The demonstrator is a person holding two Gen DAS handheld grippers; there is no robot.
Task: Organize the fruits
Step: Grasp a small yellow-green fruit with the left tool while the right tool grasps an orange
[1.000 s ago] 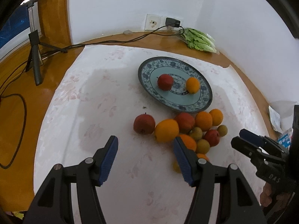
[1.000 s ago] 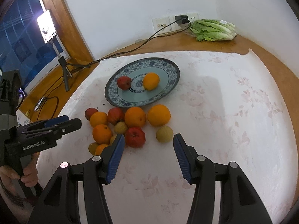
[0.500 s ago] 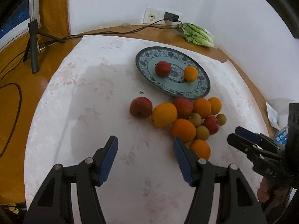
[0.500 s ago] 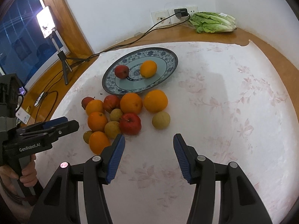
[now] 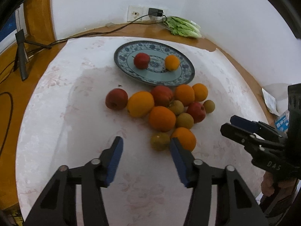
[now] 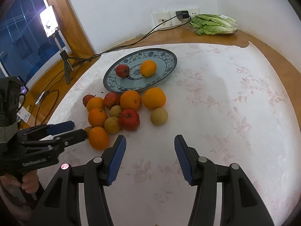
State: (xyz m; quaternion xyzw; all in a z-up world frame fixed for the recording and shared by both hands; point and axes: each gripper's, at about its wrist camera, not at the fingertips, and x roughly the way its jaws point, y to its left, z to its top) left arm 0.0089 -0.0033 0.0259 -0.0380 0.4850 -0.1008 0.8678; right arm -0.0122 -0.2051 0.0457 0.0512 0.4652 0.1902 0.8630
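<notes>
The left hand-held gripper (image 5: 145,145) is hovering over the near edge of the loose fruit pile on the counter (image 5: 56,124), its jaws closing with nothing between them. The nearest orange (image 5: 185,137) is lying just ahead and right of it, beside its right finger. The right hand-held gripper (image 6: 149,144) is waiting, jaws parted and empty, farther off. The plate (image 5: 188,66) beyond is holding an apple and an orange.

A wooden table (image 6: 259,43) carries a white floral cloth (image 6: 225,98). On the cloth sit a blue patterned plate (image 6: 169,56) mid-frame and loose fruit (image 6: 131,99) below it. Bagged lettuce (image 6: 212,25) lies on bare wood, upper right.
</notes>
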